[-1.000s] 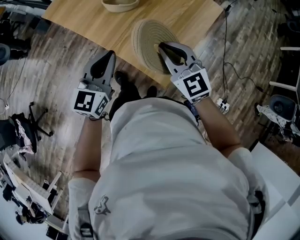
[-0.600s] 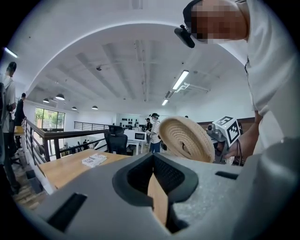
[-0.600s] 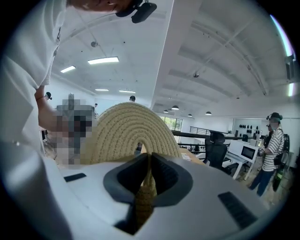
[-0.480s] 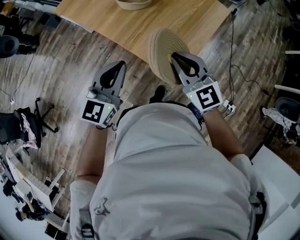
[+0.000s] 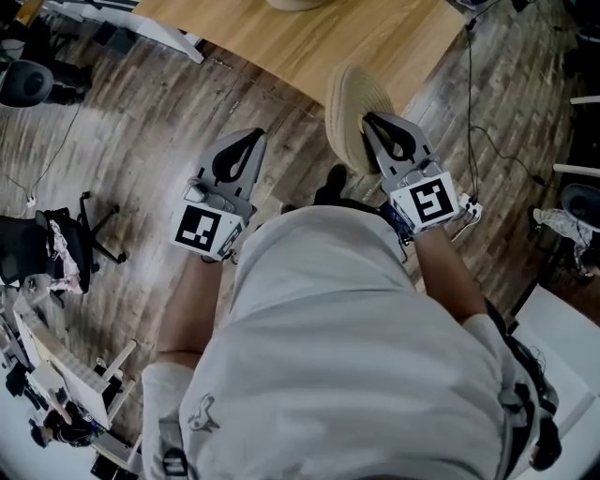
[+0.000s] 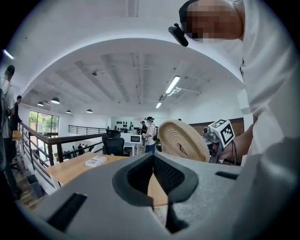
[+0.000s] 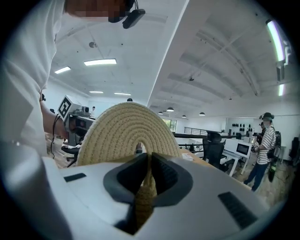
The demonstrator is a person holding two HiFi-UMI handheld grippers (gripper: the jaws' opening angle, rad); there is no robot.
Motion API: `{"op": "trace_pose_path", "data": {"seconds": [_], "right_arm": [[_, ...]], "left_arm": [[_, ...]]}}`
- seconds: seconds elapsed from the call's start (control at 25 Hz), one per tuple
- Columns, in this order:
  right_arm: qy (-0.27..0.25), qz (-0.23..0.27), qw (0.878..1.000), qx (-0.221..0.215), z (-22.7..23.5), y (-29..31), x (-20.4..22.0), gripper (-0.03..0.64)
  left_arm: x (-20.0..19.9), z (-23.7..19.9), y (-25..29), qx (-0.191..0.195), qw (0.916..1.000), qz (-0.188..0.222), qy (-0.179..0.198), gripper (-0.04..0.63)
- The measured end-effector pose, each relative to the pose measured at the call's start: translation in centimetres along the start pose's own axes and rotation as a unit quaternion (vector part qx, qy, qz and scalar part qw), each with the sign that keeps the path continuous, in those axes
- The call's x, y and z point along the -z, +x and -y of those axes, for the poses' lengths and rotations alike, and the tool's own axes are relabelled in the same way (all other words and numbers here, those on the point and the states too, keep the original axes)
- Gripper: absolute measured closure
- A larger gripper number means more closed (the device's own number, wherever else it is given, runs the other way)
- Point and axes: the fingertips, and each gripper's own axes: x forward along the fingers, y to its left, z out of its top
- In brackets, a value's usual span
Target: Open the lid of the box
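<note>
In the head view my right gripper [image 5: 373, 120] is shut on the rim of a round woven rope lid [image 5: 349, 105]. It holds the lid on edge, over the near edge of the wooden table [image 5: 281, 37]. The right gripper view shows the lid [image 7: 123, 129] upright, its rim pinched between the jaws [image 7: 148, 161]. My left gripper [image 5: 251, 138] hangs over the wooden floor, shut and holding nothing. In the left gripper view [image 6: 153, 158] the lid [image 6: 183, 140] sits to the right. A sliver of the pale woven basket [image 5: 296, 3] shows at the top edge.
Office chairs [image 5: 26, 82] stand on the floor at left, and cables [image 5: 469, 89] trail at right near a power strip [image 5: 469, 211]. White furniture [image 5: 562, 328] fills the lower right. A person [image 6: 150, 133] stands far off among the desks.
Both grippers have drawn back from the table toward my body. The lid has come with the right gripper from over the tabletop to its near edge and stands more upright.
</note>
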Motion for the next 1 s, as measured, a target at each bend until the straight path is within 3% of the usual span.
{"op": "trace_pose_path", "data": {"seconds": [0.56,1.0], "right_arm": [[-0.013,0.011,0.999,0.037,-9.4,-5.3,-1.6,0.583],[0.002,0.021,0.998,0.052,-12.4,-8.3,-1.1,0.583]], "left_arm": [[-1.0,1.9,-9.3,0.011,0.9992,0.039,0.002,0.588],[-0.4,3.2,-12.4,0.006,0.9992,0.039,0.006,0.588]]}}
